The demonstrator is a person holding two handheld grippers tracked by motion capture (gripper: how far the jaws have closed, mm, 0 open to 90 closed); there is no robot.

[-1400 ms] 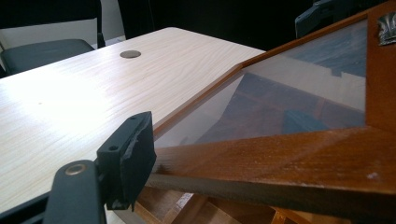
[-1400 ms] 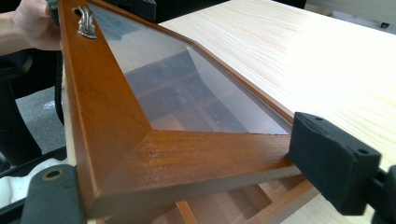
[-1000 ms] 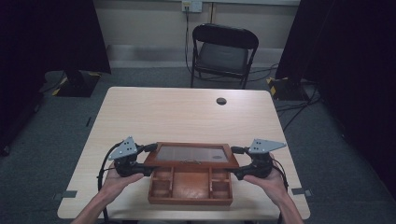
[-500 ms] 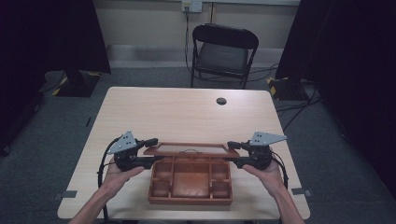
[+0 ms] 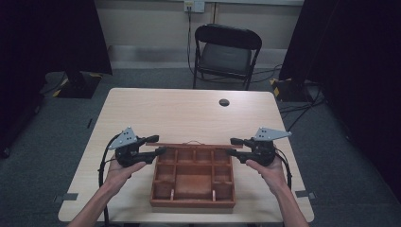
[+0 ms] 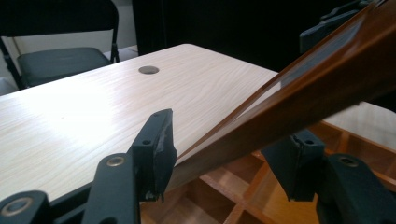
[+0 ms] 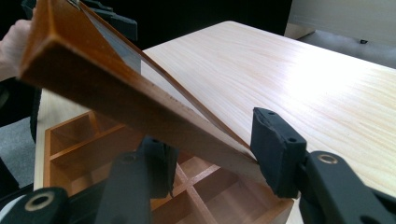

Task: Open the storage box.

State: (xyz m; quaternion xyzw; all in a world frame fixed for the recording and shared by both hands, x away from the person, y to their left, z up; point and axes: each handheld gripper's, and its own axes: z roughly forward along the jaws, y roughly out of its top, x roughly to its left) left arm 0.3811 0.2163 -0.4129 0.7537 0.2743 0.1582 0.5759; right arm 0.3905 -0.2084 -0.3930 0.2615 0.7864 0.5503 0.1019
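Note:
A brown wooden box (image 5: pixel 193 203) with several compartments sits open near the table's front edge. Its glass-paned lid (image 5: pixel 194 145) stands nearly upright along the box's far side and looks like a thin strip from above. My left gripper (image 5: pixel 155 145) is at the lid's left end and my right gripper (image 5: pixel 235 146) is at its right end. Both are open, with jaws straddling the frame. In the left gripper view the lid (image 6: pixel 299 88) slants between the jaws and touches the left pad (image 6: pixel 163 144). In the right gripper view its corner (image 7: pixel 233 154) rests against the right pad (image 7: pixel 268 149).
The light wooden table (image 5: pixel 189 113) has a dark round grommet hole (image 5: pixel 224 102) at its far middle. A black folding chair (image 5: pixel 227 52) stands beyond the far edge. Cables lie on the grey floor at the right (image 5: pixel 293 109).
The lid has swung up from low over the box to nearly upright at the far side. Both grippers moved away from the person with it.

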